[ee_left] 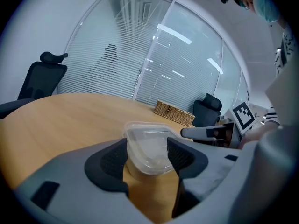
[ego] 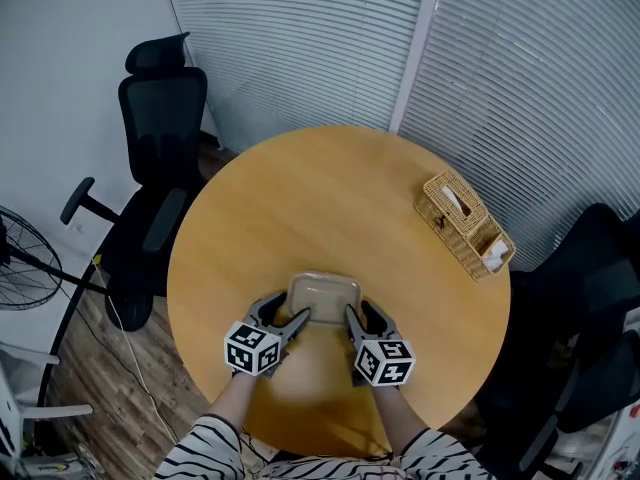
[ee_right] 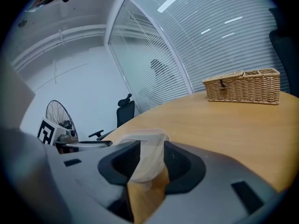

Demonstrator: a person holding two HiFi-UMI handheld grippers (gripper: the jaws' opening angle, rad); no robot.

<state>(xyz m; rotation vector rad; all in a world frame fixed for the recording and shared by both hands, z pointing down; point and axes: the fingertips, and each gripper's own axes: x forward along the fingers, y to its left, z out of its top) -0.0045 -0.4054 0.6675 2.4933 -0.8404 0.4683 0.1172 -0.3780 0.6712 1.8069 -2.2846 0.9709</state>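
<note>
A clear plastic container (ego: 325,296) rests on the round wooden table (ego: 330,188), close to the near edge. My left gripper (ego: 295,320) is shut on its near left corner, and my right gripper (ego: 352,318) is shut on its near right corner. In the left gripper view the container (ee_left: 149,148) fills the gap between the dark pads (ee_left: 110,162), and the other gripper's finger (ee_left: 205,133) reaches in from the right. In the right gripper view the container's thin wall (ee_right: 147,157) is pinched between the jaws, with the left gripper (ee_right: 88,144) visible beyond.
A wicker basket (ego: 465,225) with white items inside stands at the table's right side. A black office chair (ego: 160,148) stands to the left, a floor fan (ego: 20,263) at far left, and another dark chair (ego: 590,298) to the right. Window blinds run behind.
</note>
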